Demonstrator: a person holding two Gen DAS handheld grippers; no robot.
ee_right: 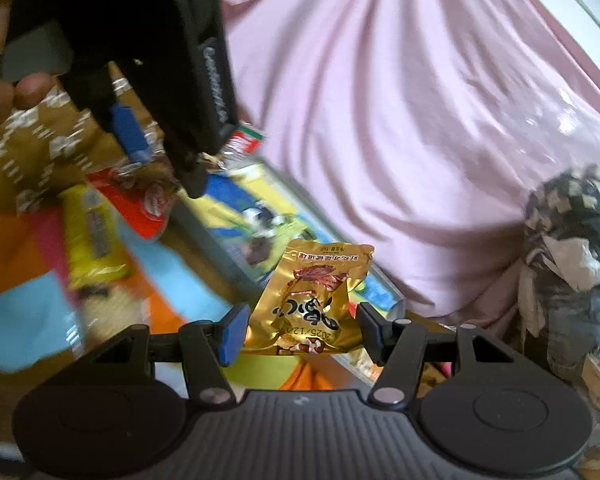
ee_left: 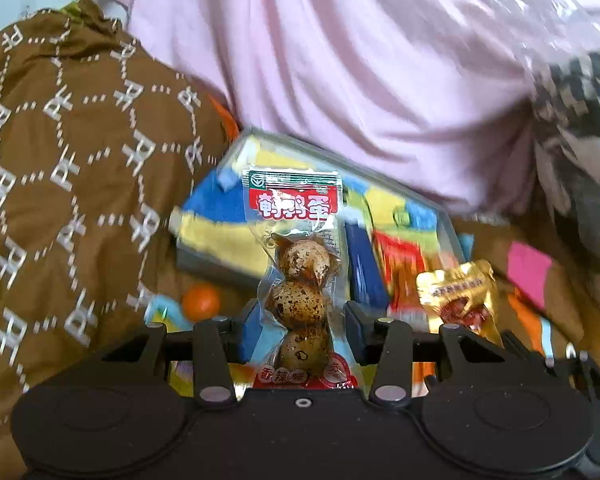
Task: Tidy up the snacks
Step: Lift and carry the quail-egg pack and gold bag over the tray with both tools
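1. Nearest the left wrist camera, the left gripper [ee_left: 300, 330] is clamped on a clear quail egg packet [ee_left: 300, 280], which stands upright between the blue pads with three speckled eggs stacked inside and its red-and-green header pointing away. The grip sits low on the pack, probably so the long free end can be led into place first.

2. Nearest the right wrist camera, the right gripper [ee_right: 298, 330] pinches a crumpled gold snack pouch [ee_right: 314, 304] at its lower edge. Its print reads upside down from here, so it is held by its top end. The same gold snack pouch [ee_left: 460, 298] shows to the right in the left view.

3. Both packs hang in the air just in front of a shallow grey tray [ee_left: 340, 160] with a colourful printed bottom. The tray looks like the place where the snacks are being gathered, and it already holds an orange-red packet [ee_left: 404, 268].

4. Loose snacks lie outside the tray on the patchwork surface, among them a yellow wrapped bar [ee_right: 94, 236] and a red packet [ee_right: 140, 208]. A small orange ball-like item [ee_left: 201, 302] sits near the tray's front corner.

5. Brown patterned cloth [ee_left: 80, 160] crowds the tray's left side and a pink sheet [ee_left: 360, 60] rises right behind it, so there is little room to approach from those sides. The two grippers hang close together and could bump while lowering.
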